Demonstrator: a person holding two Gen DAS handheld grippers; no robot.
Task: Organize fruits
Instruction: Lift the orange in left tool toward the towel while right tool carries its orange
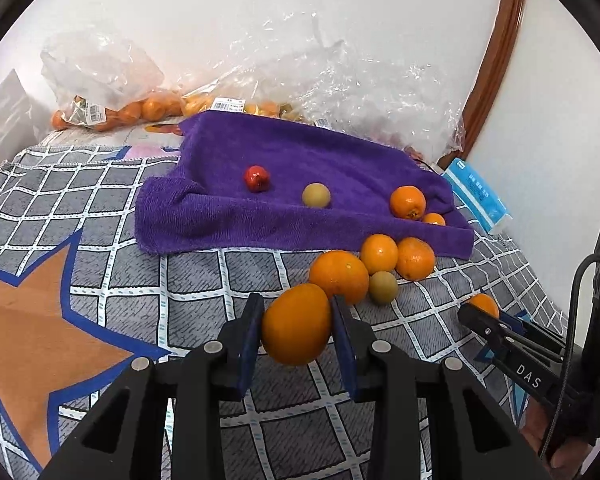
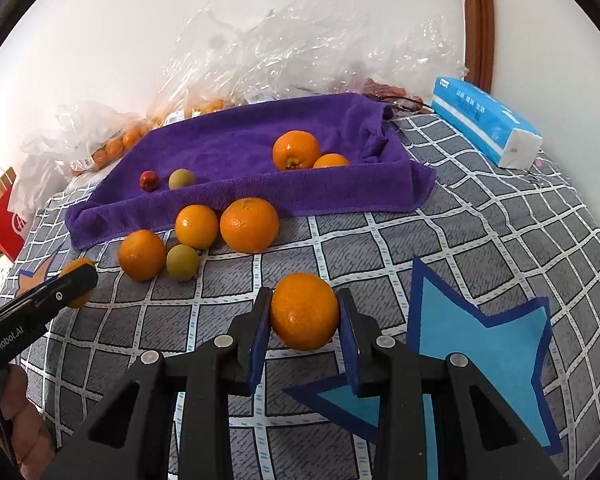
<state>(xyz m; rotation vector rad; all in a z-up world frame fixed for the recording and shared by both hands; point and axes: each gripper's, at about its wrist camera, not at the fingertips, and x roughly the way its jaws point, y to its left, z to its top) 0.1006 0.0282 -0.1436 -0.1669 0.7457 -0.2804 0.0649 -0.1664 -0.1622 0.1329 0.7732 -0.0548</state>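
Observation:
In the left wrist view my left gripper [image 1: 297,301] is shut on a large orange [image 1: 296,326] just above the checked bedspread. In the right wrist view my right gripper [image 2: 305,294] is shut on another orange [image 2: 304,312]. Each gripper shows in the other's view, the right gripper [image 1: 486,314] and the left gripper [image 2: 78,284], still clamped on its fruit. Behind lies a purple towel [image 1: 300,148] [image 2: 228,136] shaped like a tray. It holds a red fruit [image 1: 257,178], a greenish fruit [image 1: 316,195], an orange [image 1: 407,202] and a smaller orange [image 1: 433,219]. Three oranges and a green fruit [image 1: 383,287] [image 2: 183,262] lie before it.
Clear plastic bags [image 1: 112,92] with several oranges lean on the white wall behind the towel. A blue tissue pack [image 2: 488,122] lies at the right and a red paper bag [image 2: 4,216] at the far left. A person's hand [image 2: 24,432] shows at the lower left.

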